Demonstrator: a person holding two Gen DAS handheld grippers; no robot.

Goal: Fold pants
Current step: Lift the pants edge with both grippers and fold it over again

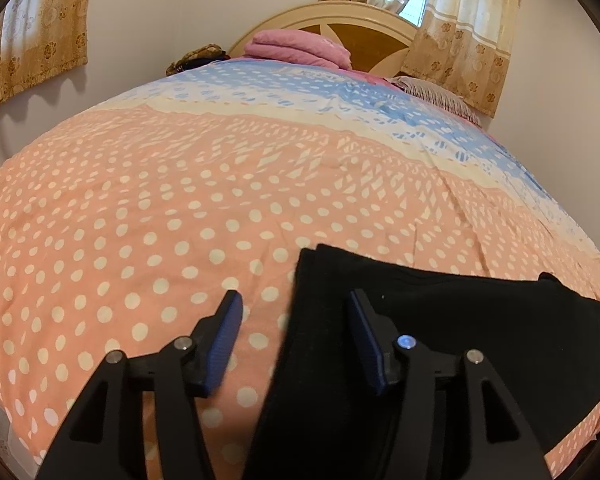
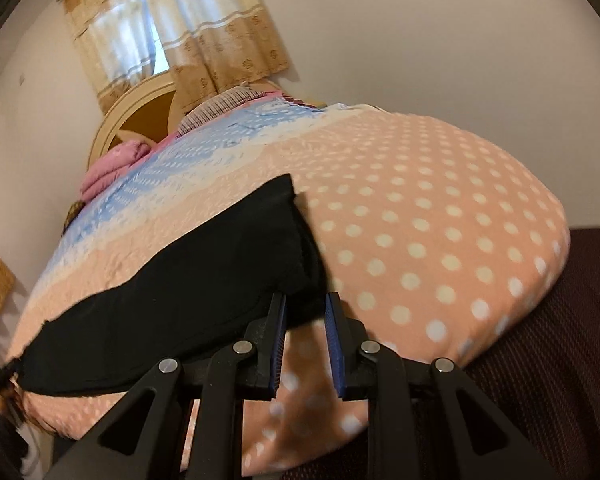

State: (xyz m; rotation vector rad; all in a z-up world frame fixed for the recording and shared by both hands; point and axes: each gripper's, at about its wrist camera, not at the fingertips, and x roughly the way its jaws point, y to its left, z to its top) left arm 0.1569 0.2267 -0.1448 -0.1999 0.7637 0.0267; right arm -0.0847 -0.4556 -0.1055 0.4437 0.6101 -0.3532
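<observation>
Near the bed's front edge, black pants were laid flat, apparently folded lengthwise already; cross folds were judged left. The left claw was seen half open astride their end, unpressed. The right claw was narrowly parted, holding nothing.

Black pants cut off at lower edge, bedspread blurred near gripper
</observation>
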